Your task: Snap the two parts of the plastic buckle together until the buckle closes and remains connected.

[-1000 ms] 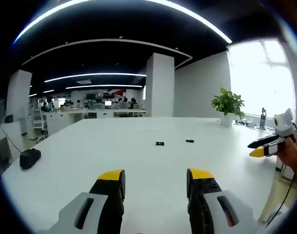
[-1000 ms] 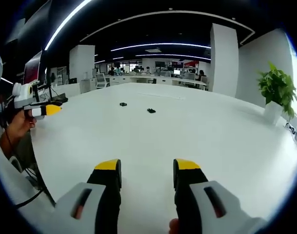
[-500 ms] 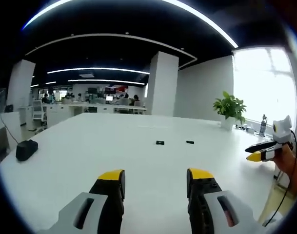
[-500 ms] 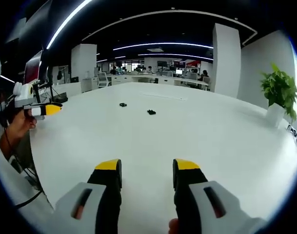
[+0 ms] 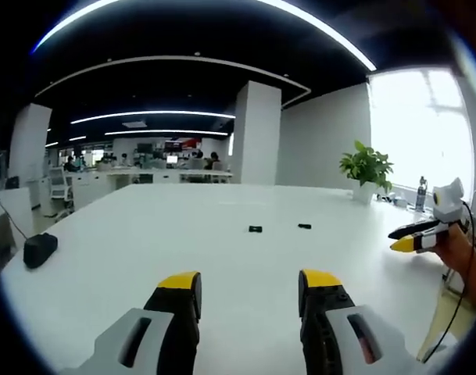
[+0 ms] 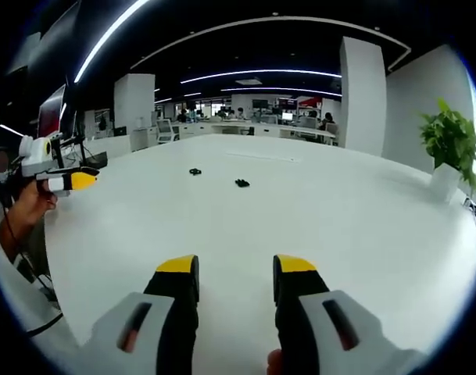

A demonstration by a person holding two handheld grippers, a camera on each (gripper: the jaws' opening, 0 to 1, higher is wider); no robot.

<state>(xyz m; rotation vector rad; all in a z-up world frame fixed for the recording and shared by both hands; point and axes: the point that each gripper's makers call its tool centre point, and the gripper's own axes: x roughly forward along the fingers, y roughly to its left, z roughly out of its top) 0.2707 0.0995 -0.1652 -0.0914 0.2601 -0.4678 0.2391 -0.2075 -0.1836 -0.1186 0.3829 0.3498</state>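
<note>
The left gripper view takes in a dark, rounded object point(image 5: 40, 249) near the counter's left edge and a bright window on the right, while the right gripper view instead catches a monitor point(image 6: 54, 109) off the counter's left side. In both, the two buckle parts lie well apart from either tool, far out on the white counter point(image 5: 222, 258): one buckle half point(image 5: 255, 229) to the left and the other buckle half point(image 5: 304, 226) a little to its right, separate and not touching; the right gripper view shows the same pair point(image 6: 195, 171) point(image 6: 241, 183). The left hand-held gripper point(image 5: 248, 291) has its yellow-tipped jaws apart and empty above bare counter, and the right hand-held gripper point(image 6: 234, 276) likewise stands spread with nothing between its jaws. Each tool also appears at the edge of the other's view, held in a person's hand point(image 6: 26, 205), and there I cannot tell how its jaws stand. A potted plant point(image 5: 366, 166) sits at the counter's far right corner. Nothing lies between the jaws and the buckle halves, and the counter's near edge runs close under both tools.
</note>
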